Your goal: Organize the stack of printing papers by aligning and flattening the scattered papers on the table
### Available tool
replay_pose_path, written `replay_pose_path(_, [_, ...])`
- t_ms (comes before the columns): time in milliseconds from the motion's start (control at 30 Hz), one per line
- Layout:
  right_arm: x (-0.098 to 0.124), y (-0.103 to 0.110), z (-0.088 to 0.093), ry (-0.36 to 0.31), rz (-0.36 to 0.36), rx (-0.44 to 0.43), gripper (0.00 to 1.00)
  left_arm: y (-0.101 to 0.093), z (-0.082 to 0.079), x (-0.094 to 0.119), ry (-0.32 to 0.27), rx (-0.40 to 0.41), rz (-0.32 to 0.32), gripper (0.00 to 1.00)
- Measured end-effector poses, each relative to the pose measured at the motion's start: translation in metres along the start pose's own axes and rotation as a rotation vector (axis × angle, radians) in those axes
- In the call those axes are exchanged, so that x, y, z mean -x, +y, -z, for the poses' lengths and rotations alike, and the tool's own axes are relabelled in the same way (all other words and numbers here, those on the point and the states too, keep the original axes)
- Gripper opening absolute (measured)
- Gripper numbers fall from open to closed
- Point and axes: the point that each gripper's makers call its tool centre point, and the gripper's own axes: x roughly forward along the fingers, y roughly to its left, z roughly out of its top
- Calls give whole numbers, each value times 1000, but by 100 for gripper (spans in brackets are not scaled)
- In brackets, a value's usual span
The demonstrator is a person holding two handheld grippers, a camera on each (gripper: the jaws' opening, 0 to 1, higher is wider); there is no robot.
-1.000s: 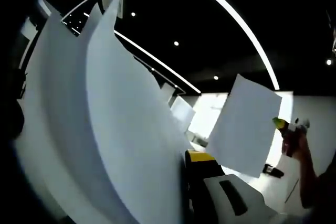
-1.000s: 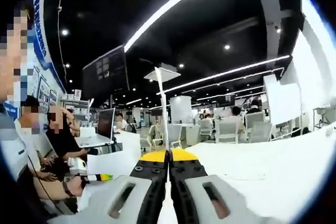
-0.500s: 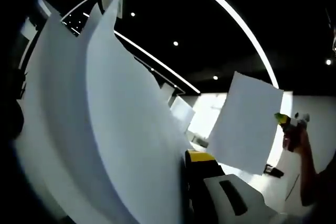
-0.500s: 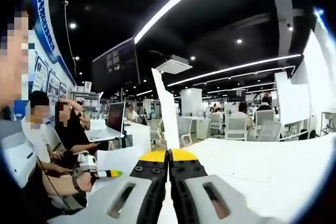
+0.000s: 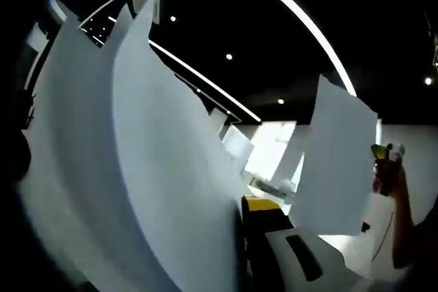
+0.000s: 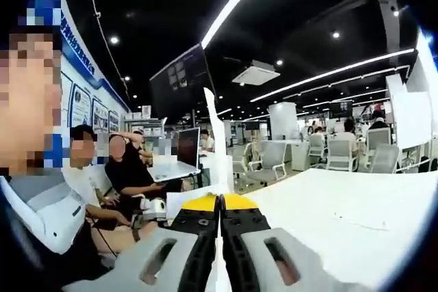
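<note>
Left tool (image 5: 241,200): clamps curved paper stack (image 5: 137,169), long axis upright.
Right tool (image 6: 220,197): pinches one sheet (image 6: 219,148) edge-on, upright above the bench (image 6: 342,210).

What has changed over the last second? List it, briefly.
In the left gripper view, the single white paper sheet held by the right claw has turned more edge-on and shifted right. The right gripper view has swung, so the room has shifted. The left claw keeps gripping the curved white paper stack; both claws stay shut.

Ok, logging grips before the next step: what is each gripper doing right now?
Left gripper: shut on a bunch of paper sheets.
Right gripper: shut on a single sheet.
</note>
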Motion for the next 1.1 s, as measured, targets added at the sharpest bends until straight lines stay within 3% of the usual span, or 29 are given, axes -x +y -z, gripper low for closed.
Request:
replay_pose_path(233, [-1, 16, 4, 17, -55, 17, 0, -1, 0, 1, -1, -1, -1, 12])
replay_pose_path(367, [-6, -3, 23, 67, -33, -39, 0, -1, 0, 1, 0, -1, 0, 12])
replay_pose_path(567, [-13, -45, 69, 212, 102, 5, 0, -2, 0, 1, -2, 2, 2, 12])
replay_pose_path(667, [-19, -52, 81, 232, 99, -3, 0, -2, 0, 1, -2, 3, 2, 12])
replay_pose_path(1100, [-17, -63, 105, 307, 143, 26, 0, 0, 0, 2, 0, 0, -3, 12])
